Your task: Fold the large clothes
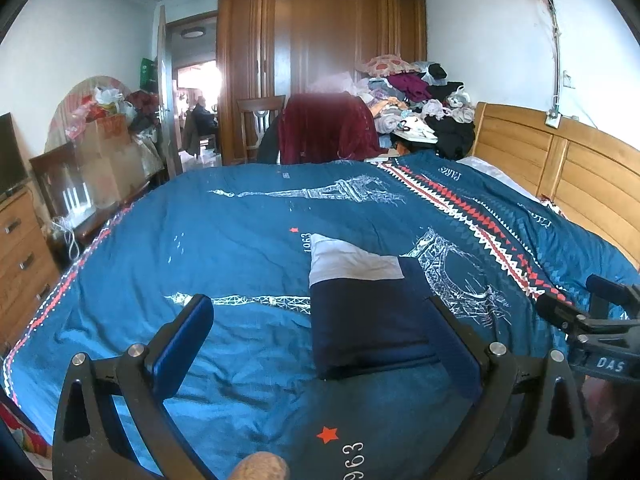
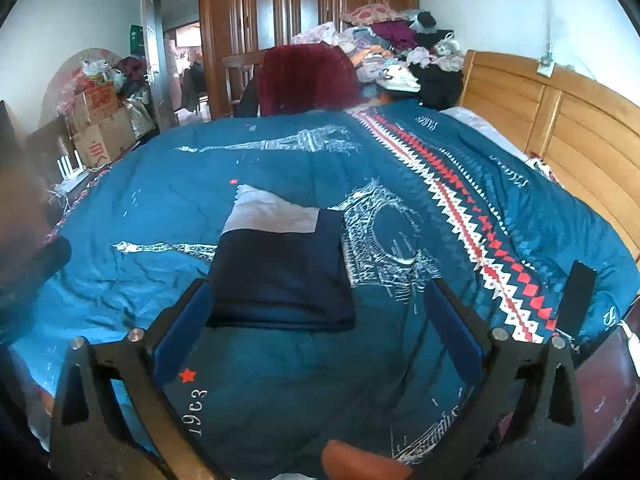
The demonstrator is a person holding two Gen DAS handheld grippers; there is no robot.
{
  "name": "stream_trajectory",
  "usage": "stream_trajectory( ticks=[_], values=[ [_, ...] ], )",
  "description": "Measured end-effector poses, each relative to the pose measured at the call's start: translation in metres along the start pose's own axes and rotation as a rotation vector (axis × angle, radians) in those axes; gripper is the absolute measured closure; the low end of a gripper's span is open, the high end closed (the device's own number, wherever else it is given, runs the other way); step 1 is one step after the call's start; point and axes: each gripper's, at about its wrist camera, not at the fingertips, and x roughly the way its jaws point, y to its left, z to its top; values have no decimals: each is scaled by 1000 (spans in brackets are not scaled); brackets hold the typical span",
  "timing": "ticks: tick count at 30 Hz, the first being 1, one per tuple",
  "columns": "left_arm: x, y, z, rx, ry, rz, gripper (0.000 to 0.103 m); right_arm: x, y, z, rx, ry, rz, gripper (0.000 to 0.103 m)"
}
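One folded garment (image 1: 368, 312), navy with a pale grey panel at its far end, lies flat on the bed's blue quilt (image 1: 200, 240), just beyond both claws. Its near edge is a thick fold; what kind of garment it is cannot be made out, since the folds hide its shape.

The left claw (image 1: 324, 344) hangs over the quilt with its two blue-padded fingers spread wide and nothing between them; its right finger overlaps the garment's near right corner in the left wrist view, and whether it touches is unclear. The right claw (image 2: 320, 332) is likewise spread wide and empty, its left finger at the garment's near left corner. In the left wrist view the right claw shows only partly at the right border, cut off by the frame.

The quilt carries tower prints, one red-and-white zigzag band and small red stars. Beyond it stand one wooden headboard (image 1: 560, 160) on the right, a heap of mixed clothes (image 1: 416, 104) too tangled to count, one chair draped in maroon cloth (image 1: 328, 128), and one large wooden wardrobe (image 1: 320, 40).
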Motion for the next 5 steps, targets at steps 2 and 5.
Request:
stream_trajectory(
  ticks=[2, 5],
  values=[
    [0, -1, 0, 2, -1, 1, 0, 5, -1, 0, 12, 17, -1, 0],
    [0, -2, 0, 4, 5, 1, 0, 8, 1, -3, -1, 12, -18, 0]
  ],
)
